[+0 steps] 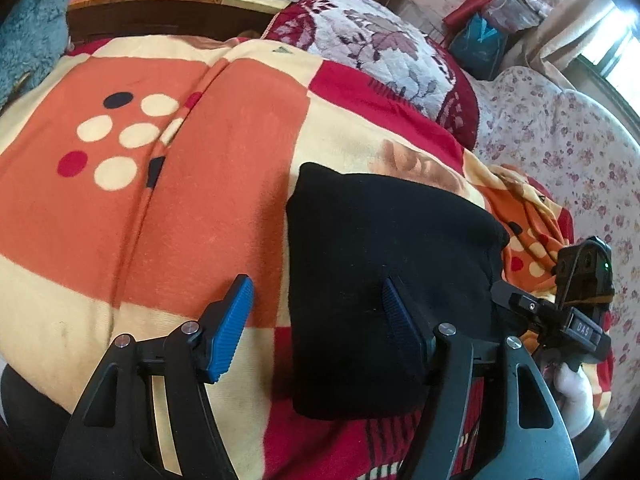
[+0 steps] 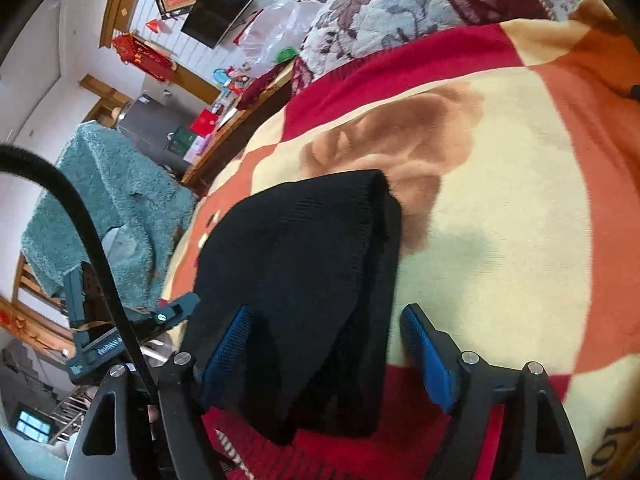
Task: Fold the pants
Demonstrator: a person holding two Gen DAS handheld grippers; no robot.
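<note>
The black pants lie folded into a compact rectangle on the orange, cream and red blanket. My left gripper is open over the bundle's left edge, its right pad above the cloth and its left pad above the blanket. In the right wrist view the folded pants show stacked layers with a rounded far end. My right gripper is open around the bundle's near right part. The right gripper's body shows at the pants' right side in the left wrist view. The left gripper's body shows at the left in the right wrist view.
A maroon and white floral cushion lies behind the pants. A floral sheet covers the right side. A teal fluffy throw and a wooden table with bags stand beyond the blanket.
</note>
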